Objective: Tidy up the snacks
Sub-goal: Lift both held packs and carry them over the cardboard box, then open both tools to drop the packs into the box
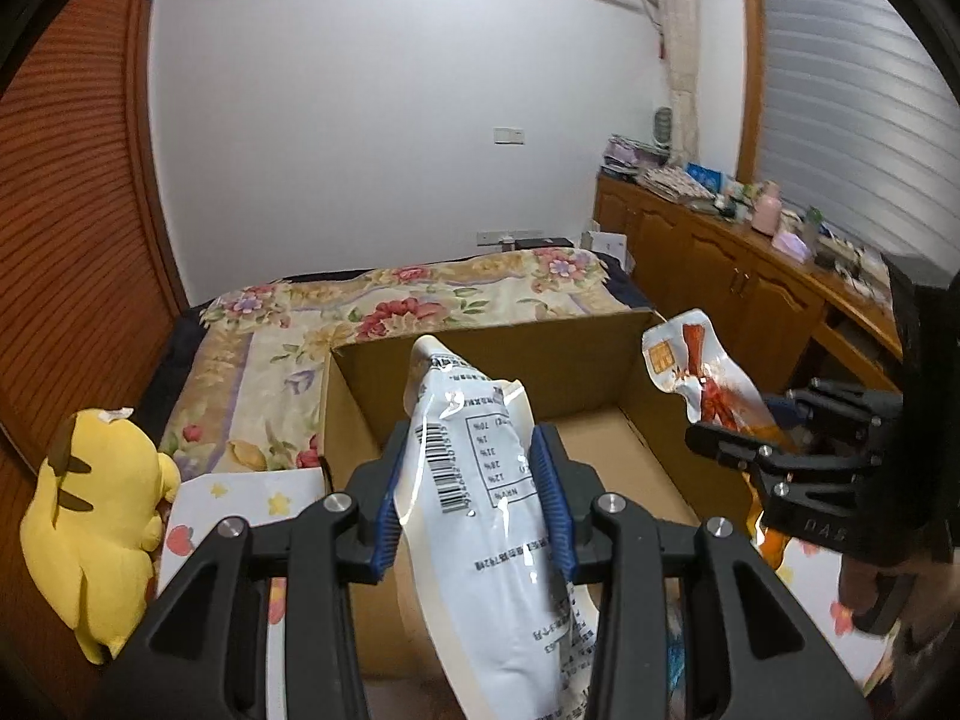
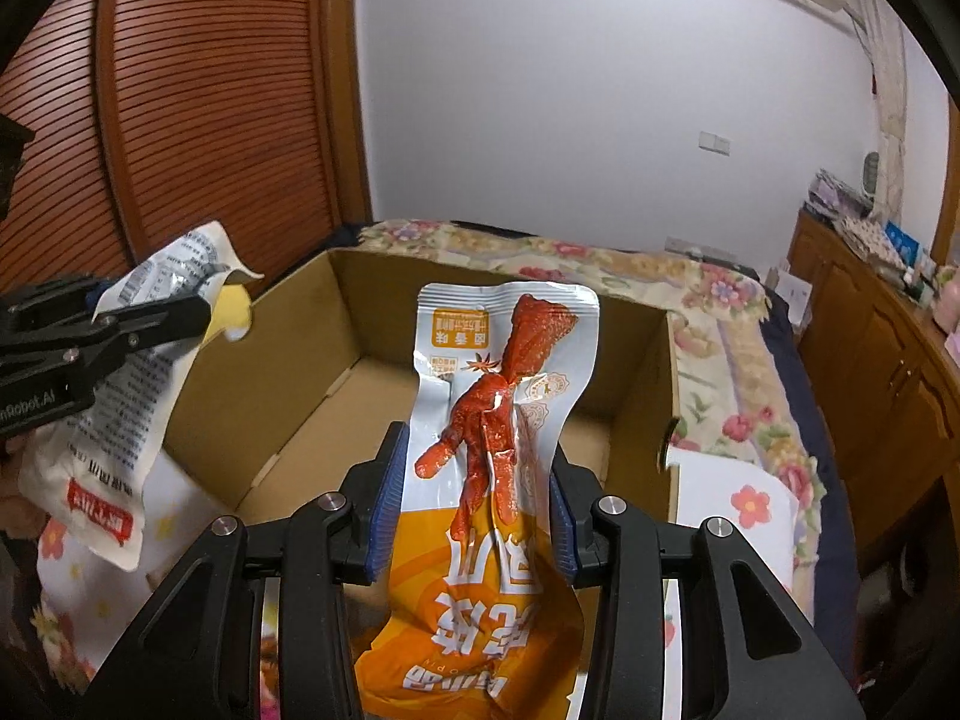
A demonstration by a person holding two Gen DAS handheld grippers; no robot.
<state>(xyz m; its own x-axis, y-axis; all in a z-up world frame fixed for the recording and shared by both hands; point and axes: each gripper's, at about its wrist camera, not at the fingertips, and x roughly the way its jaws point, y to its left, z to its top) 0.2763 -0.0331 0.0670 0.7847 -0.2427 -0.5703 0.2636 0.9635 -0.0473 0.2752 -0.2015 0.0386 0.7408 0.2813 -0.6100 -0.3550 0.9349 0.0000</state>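
Both grippers were clamped on snacks above the near edge of the cardboard box [image 2: 288,384]. Left gripper [image 1: 474,501] pinched a white snack pouch [image 1: 480,480] between blue pads; right gripper [image 2: 474,507] squeezed an orange chicken-foot packet [image 2: 486,450]. Left of the box sat a yellow plush [image 1: 96,528]; beyond it lay a floral bedspread [image 1: 420,294].

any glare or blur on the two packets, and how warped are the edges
Left wrist view: white glare streaks cross the white packet between the left hand-held gripper pads, yet the barcode stays legible; the shutter door bows strongly at the rim. Right wrist view: the orange packet in the right hand-held gripper is sharp with small highlights; corners vignette black, and the box looks dim.
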